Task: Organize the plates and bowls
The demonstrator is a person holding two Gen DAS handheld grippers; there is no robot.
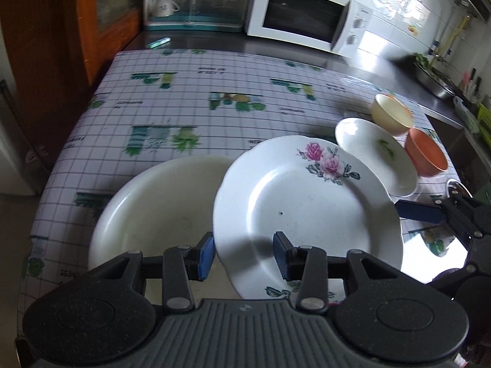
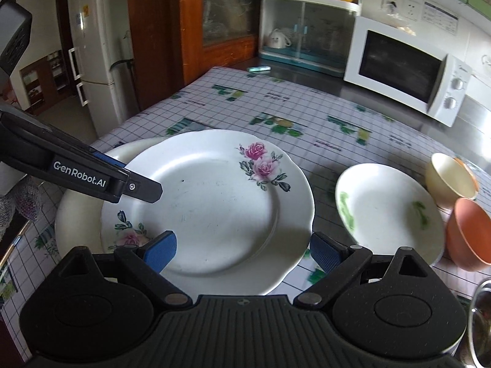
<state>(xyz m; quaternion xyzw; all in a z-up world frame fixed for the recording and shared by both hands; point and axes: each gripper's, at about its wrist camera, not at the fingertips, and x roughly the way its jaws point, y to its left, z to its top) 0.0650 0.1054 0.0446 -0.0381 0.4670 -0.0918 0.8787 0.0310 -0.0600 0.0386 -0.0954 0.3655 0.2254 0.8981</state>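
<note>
A white plate with pink roses (image 1: 307, 202) (image 2: 208, 202) hangs tilted over a larger plain white dish (image 1: 153, 202) (image 2: 76, 211). My left gripper (image 1: 244, 256) (image 2: 135, 181) is shut on the rose plate's left rim, one pad outside the rim and one over the plate. My right gripper (image 2: 244, 250) (image 1: 408, 210) stands wide open at the plate's near right edge, and I see no pinch. To the right lie a small green-patterned plate (image 1: 377, 153) (image 2: 386, 211), a cream bowl (image 1: 391, 115) (image 2: 451, 184) and an orange bowl (image 1: 426, 153) (image 2: 469, 233).
Everything rests on a checked tablecloth (image 1: 184, 92) (image 2: 307, 141). A white microwave (image 1: 303, 18) (image 2: 405, 70) and a glass-fronted cupboard (image 2: 307, 30) stand at the back. A steel pot rim (image 2: 481, 316) shows at the near right. A fridge (image 2: 92, 46) stands beyond the table's left edge.
</note>
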